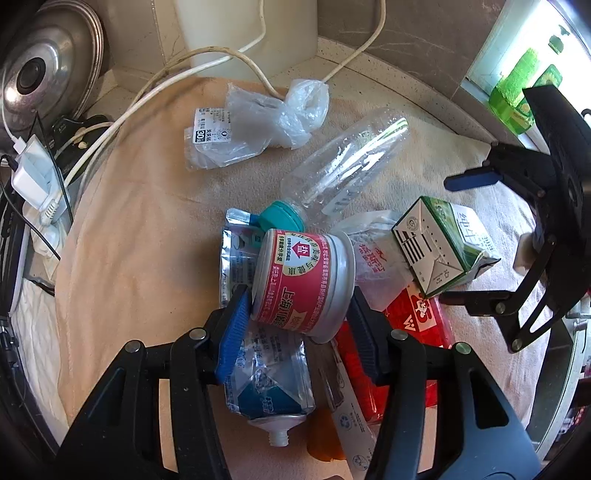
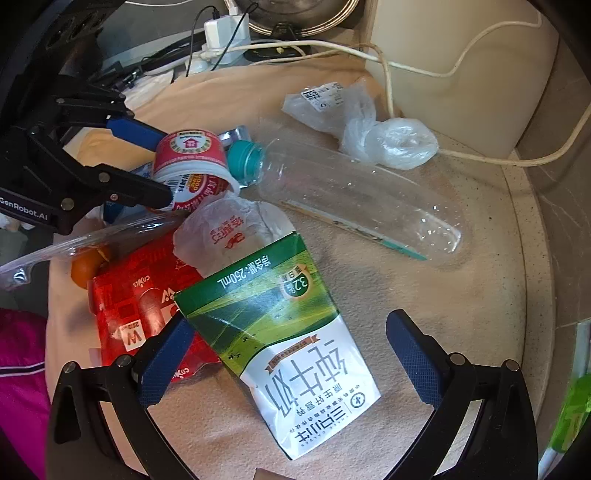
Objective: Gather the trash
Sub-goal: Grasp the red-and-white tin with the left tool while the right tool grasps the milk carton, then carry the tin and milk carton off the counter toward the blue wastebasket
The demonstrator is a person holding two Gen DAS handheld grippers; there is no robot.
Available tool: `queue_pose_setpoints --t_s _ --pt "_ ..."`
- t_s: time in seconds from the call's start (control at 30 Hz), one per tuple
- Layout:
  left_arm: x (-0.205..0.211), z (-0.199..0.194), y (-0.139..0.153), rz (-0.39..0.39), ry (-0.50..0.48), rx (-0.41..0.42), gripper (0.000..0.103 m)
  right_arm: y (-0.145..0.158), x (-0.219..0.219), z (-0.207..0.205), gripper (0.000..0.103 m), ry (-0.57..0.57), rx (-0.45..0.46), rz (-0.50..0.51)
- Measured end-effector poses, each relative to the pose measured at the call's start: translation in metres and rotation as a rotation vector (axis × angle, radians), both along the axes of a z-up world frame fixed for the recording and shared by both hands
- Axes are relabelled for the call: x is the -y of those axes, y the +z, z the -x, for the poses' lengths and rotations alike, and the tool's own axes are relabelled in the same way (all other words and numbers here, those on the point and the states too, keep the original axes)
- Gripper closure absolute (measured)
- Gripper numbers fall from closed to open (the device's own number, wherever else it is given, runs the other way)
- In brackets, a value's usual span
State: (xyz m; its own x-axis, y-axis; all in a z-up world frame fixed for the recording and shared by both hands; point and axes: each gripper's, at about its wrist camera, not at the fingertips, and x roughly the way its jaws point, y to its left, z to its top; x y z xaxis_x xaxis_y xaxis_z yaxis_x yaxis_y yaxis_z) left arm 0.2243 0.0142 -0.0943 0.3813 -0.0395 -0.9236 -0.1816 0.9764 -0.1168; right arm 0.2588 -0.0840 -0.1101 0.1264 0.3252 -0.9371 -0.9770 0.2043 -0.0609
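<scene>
The left tongs (image 1: pixel 299 310) are clenched on a red-labelled paper cup (image 1: pixel 304 280), which lies on its side amid the trash on the cloth-covered table (image 1: pixel 147 229). The right tongs (image 2: pixel 291 354) are released, their fingers spread to either side of a green-and-white milk carton (image 2: pixel 291 343) lying beside a clear plastic bottle (image 2: pixel 354 195).

A beige cloth (image 1: pixel 140 229) covers most of the speckled stone desk (image 2: pixel 517 229), which shows bare along its curved edge. Behind the cloth stands a cream-coloured appliance (image 1: pixel 243 29), with pale cables (image 1: pixel 221 55) trailing from it across the cloth's far edge. To the left of the appliance a metal pot lid (image 1: pixel 48 62) leans against the wall, and below the lid sits a white charger (image 1: pixel 31 173) plugged into a power strip. Bright daylight comes from a window (image 1: pixel 532 55) right of the appliance.
</scene>
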Motion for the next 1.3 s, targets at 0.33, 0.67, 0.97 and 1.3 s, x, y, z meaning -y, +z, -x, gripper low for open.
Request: queue_pose_setpoints --t_s 0.33,0.67,0.97,1.3 --pt "-0.009 0.010 0.011 0.011 0.037 0.040 0.050 0.002 0.006 0.006 0.027 -0.045 -0.027 -0.032" --pt "-0.013 0.029 0.029 0.009 0.059 0.089 0.051 0.013 0.017 0.013 0.042 -0.220 -0.015 -0.067" --pt "-0.008 0.046 0.039 0.005 0.047 0.114 0.051 0.033 0.042 0.029 0.044 -0.469 -0.020 -0.166" --pt "-0.006 0.079 0.051 0.023 0.033 0.135 0.051 0.045 0.075 0.048 0.044 -0.755 -0.162 -0.304"
